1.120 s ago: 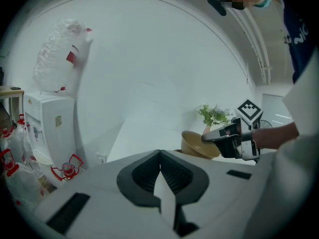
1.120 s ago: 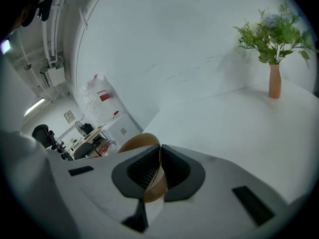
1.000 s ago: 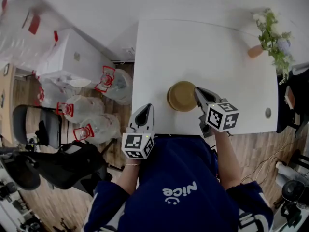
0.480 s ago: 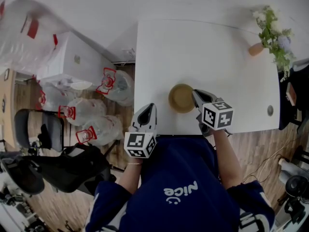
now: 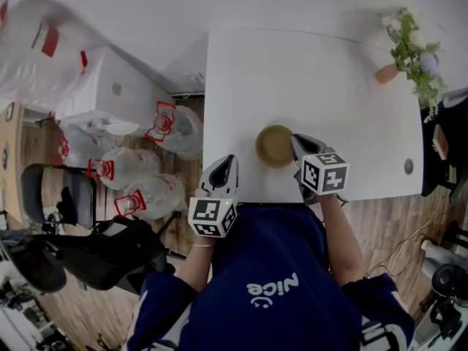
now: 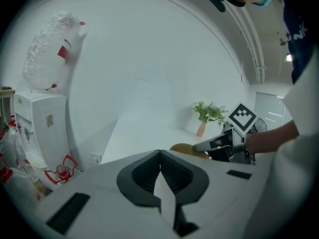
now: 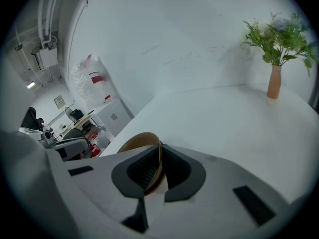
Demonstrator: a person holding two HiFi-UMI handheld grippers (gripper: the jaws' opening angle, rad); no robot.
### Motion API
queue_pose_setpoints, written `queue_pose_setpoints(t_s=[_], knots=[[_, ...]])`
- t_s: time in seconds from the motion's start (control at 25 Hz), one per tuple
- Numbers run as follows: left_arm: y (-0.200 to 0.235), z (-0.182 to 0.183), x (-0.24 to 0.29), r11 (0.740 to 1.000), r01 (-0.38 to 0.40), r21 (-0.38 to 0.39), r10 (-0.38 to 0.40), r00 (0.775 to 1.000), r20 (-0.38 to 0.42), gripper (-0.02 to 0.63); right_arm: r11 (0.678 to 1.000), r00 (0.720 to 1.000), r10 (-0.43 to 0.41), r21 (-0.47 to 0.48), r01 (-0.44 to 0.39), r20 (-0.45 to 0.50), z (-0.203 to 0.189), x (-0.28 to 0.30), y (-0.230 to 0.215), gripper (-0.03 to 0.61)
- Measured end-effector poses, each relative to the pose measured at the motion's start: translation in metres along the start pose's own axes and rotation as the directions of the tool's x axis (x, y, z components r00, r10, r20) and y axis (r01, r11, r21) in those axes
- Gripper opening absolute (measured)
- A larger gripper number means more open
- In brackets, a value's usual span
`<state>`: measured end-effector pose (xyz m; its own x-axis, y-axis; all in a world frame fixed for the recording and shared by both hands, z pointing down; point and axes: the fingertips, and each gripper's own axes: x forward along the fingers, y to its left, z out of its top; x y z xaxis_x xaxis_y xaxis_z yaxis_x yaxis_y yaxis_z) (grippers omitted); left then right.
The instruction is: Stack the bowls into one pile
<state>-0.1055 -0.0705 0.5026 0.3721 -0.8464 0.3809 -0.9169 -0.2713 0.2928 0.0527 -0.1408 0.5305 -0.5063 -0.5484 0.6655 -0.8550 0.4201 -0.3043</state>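
One brown bowl point(image 5: 275, 146) rests on the white table point(image 5: 314, 72) near its front edge. My right gripper point(image 5: 295, 144) is at the bowl's right side, shut on its rim. In the right gripper view the rim of the bowl point(image 7: 135, 140) runs between the two jaws of that gripper point(image 7: 160, 151). My left gripper point(image 5: 227, 161) hovers at the table's front left edge, left of the bowl, shut with nothing in it. Its jaws point(image 6: 160, 154) meet in the left gripper view, where the bowl point(image 6: 183, 148) and right gripper point(image 6: 198, 147) show beyond. I see no other bowl.
A vase of green sprigs point(image 5: 406, 44) stands at the table's far right corner. A small round grey disc point(image 5: 408, 167) lies near the right front corner. Left of the table are a white cabinet point(image 5: 110, 86), plastic bags point(image 5: 139, 174) and a black chair point(image 5: 55, 196).
My right gripper's marker cube has drifted slightly left and toward me; the bowl stays in nearly the same spot. The left gripper has hardly moved.
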Motion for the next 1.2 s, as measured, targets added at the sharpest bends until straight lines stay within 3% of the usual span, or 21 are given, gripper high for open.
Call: queue_pose_setpoints(t_s=[0.4,0.76,1.0,1.2], knots=[[-0.003,0.001,-0.002,0.999,0.023,0.027,-0.023,1.000,0.000,0.018,1.000,1.000,-0.010,0.010,0.009,0.027,0.001,-0.007,0.000,0.035],[-0.005,0.012,-0.002,0.999,0.034,0.018,-0.034,0.999,0.027,0.018,1.000,0.984,-0.024,-0.012,0.027,0.178,0.025,-0.036,0.000,0.035],[-0.013,0.029,-0.001,0.997,0.061,0.043,-0.064,0.996,0.058,0.018,0.994,0.947,-0.104,-0.003,0.110,0.305,0.037,-0.066,-0.013,0.035],[-0.019,0.040,-0.003,0.996,0.080,0.047,-0.084,0.992,0.091,0.018,0.979,0.868,-0.166,-0.029,0.203,0.468,0.044,-0.099,-0.017,0.035]])
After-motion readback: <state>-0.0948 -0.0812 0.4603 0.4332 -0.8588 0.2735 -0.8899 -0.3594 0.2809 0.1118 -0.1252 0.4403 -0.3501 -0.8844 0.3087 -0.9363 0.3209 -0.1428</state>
